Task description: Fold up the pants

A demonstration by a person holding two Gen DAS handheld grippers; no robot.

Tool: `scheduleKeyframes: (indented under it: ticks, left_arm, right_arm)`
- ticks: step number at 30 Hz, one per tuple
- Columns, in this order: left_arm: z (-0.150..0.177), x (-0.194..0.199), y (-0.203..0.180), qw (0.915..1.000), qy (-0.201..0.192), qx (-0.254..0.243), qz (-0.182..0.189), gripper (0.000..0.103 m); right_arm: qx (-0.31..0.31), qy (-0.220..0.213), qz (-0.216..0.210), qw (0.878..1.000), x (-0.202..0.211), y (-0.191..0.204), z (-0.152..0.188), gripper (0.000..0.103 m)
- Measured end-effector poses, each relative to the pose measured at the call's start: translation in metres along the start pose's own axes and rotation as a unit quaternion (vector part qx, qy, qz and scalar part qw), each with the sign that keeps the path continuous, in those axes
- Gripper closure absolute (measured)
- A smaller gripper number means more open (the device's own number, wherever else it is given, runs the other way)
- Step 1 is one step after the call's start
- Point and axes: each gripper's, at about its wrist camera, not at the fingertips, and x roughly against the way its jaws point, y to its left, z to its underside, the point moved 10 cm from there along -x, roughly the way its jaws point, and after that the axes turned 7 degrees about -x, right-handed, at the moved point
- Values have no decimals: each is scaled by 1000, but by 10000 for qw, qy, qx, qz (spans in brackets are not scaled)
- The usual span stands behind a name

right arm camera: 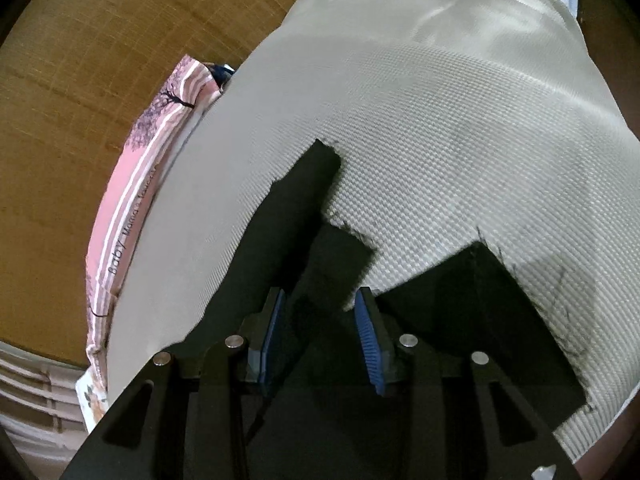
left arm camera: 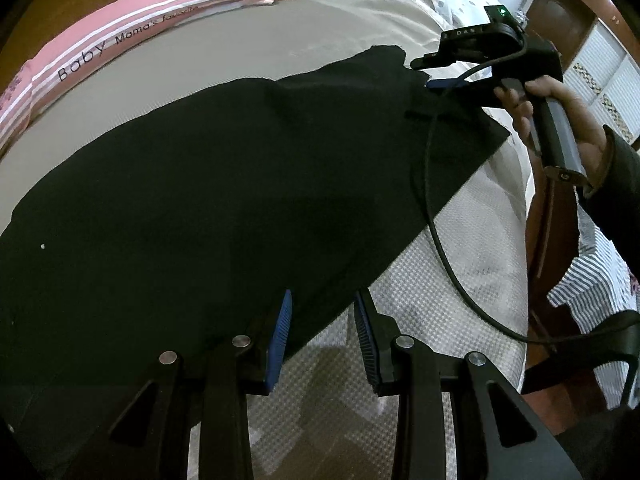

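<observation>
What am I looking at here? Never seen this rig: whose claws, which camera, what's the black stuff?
There is no robot. A person holds a two-finger gripper in each hand, and each gripper carries a fisheye camera looking forward along its blue-padded fingers.

The left wrist view shows the left gripper open over the edge of the black fabric pants, spread on a grey woven bed cover. The right gripper, held by the person's right hand, is at the far end of the pants.

The right wrist view shows the right gripper open, with pants fabric between its fingers. A pink striped pillow printed "Baby" lies along the far edge.
</observation>
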Motion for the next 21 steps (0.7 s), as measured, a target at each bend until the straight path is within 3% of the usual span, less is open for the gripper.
scheduleKeyframes:
  ticks: [1, 4, 8, 15, 21]
  left_arm:
    - [-1, -1, 1, 10000, -9, 16, 0, 69]
    - [-3, -2, 1, 10000, -34, 68, -6, 69]
    - [-3, -5, 2, 9999, -83, 61, -104, 70]
    - [-2, -3, 5, 9996, -147, 87, -219, 76]
    - [-5, -4, 8, 9995, -201, 131, -206, 76]
  right_arm:
    - [-27, -12, -22, 10000, -1, 0, -2, 69]
    - [-79, 107, -103, 9999, -11, 2, -5, 86]
    - [-91, 185, -120, 9997, -18, 5, -9, 95]
    - [-140, 210, -759, 9968, 3, 50, -26, 97]
    - [184, -2, -1241, 9921, 46, 108, -34, 97]
